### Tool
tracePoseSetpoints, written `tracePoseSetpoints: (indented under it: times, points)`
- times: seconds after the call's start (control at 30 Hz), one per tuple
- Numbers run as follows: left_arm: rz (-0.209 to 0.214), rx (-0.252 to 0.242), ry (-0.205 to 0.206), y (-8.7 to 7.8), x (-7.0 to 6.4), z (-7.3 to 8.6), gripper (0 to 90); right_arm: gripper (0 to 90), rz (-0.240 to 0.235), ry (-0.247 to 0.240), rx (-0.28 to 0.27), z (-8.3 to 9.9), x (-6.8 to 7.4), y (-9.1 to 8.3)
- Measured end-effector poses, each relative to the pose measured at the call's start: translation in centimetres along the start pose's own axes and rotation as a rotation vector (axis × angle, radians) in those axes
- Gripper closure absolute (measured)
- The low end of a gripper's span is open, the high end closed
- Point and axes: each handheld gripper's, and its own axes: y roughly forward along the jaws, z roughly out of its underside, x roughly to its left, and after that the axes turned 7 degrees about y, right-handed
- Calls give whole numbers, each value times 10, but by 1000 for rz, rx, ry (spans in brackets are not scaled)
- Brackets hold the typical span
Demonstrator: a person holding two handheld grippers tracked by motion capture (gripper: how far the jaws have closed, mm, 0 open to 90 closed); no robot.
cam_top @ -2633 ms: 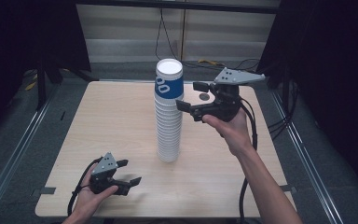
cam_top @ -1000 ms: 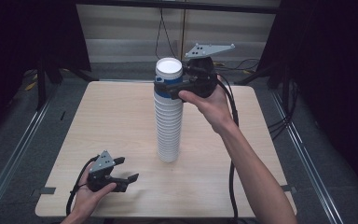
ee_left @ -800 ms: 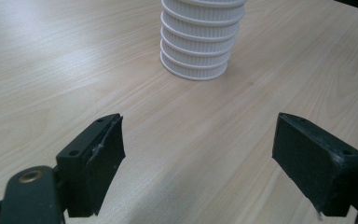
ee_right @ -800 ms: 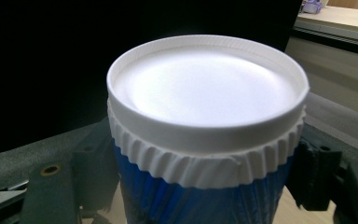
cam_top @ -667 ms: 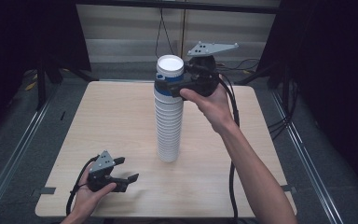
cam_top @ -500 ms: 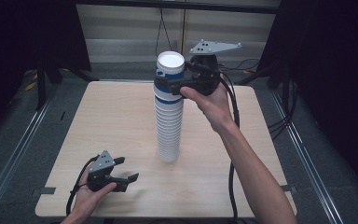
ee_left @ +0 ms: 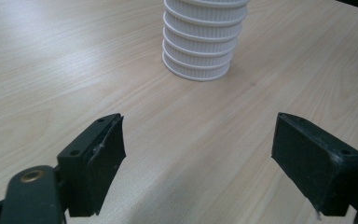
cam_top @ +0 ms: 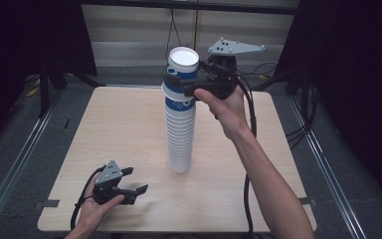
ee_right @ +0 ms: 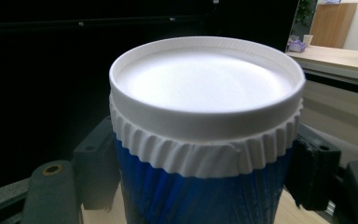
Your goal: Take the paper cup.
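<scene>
From the high view, the tall stack of paper cups (cam_top: 179, 129) stands near the middle of the tabletop (cam_top: 124, 129), and I have my right gripper (cam_top: 186, 85) up at its top, clamped on the top cup (cam_top: 181, 67), the one with a blue band. That cup sits slightly raised and askew from the stack below, so I judge I am lifting it off; I hold it from the side, just under the rim, so it can come straight up without tipping the rest. My left gripper (cam_top: 138, 190) rests low by the near left corner of the tabletop, well apart from the stack, its jaws spread with nothing between them, kept out of the way and ready to steady the stack if needed.

The left gripper view looks along the tabletop at the bottom cups of the stack (ee_left: 200, 46), their ribbed white rims nested tight and sitting flat on the wood. My two jaws stand wide apart in front of it, empty. This shows the base of the stack close up, which the high view only gives small.

The right gripper view gives what neither other view does: the top cup (ee_right: 205, 116) right between my jaws, one pad on each side of its blue wall, below the pleated white collar.
</scene>
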Motion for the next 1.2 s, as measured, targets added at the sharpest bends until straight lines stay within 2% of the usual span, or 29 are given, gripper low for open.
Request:
tracePoseSetpoints:
  times: [0.07, 0.13, 0.37, 0.57, 0.83, 0.9, 0.93, 1.2]
  points:
    - [-1, -2, -3, 0, 0, 0, 170, 247, 3, -1, -10, 0, 0, -1]
    - [-3, -1, -13, -1, 1, 0, 169, 248, 16, -1, -43, -2, 1, -3]
    - [0, -1, -13, 0, 1, 0, 169, 249, 11, 3, -50, -4, 1, -4]
    - [6, -6, -11, 0, 1, 0, 169, 248, -11, 19, -83, -10, 0, -7]
    - [8, -5, -11, 0, 1, 0, 168, 249, -11, 25, -105, -13, 0, -11]
    - [15, -5, -17, 0, 1, 0, 169, 249, -13, 26, -109, -14, -1, -14]
    - [23, -1, -14, 0, 1, 0, 169, 249, -27, 40, -128, -15, -3, -18]
    - [18, 0, -15, 1, 0, 0, 169, 250, -11, 44, -141, -17, -8, -31]
